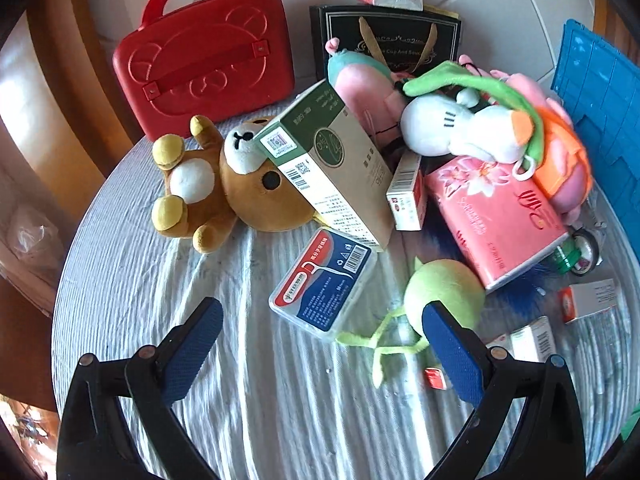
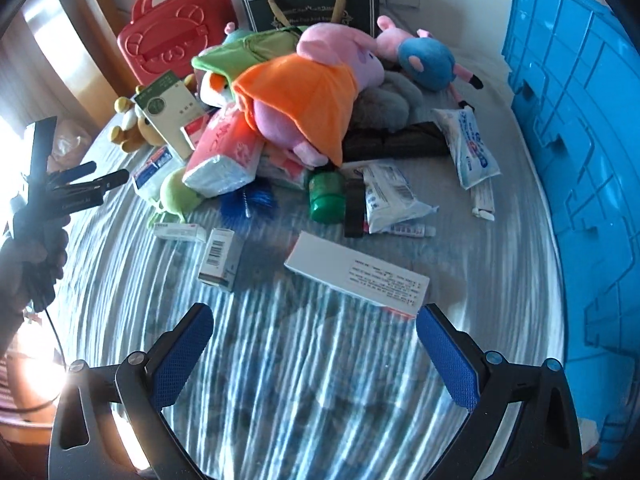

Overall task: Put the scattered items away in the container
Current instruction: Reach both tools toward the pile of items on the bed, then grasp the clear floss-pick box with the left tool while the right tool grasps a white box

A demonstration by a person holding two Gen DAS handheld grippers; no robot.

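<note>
Glossy red plastic case, ribbed cloth

- Crate: at 3 o'clock, beside the pile.
- Suitcase: at 11 o'clock, behind the bear.
- Tall box: lies on the bear's head.
- Floss case: before the tall box.
- Flat box: nearest, before the bottle.

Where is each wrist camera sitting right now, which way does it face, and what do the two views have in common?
Left wrist: rides the left gripper, angled down at the table's left side; brown bear plush and floss box ahead; only its own open fingers show.
Right wrist: rides the right gripper, angled down nearer the blue crate; white carton just ahead; its open fingers show, plus the left gripper in the person's hand.
Shared: red case, pink tissue pack, striped cloth.
</note>
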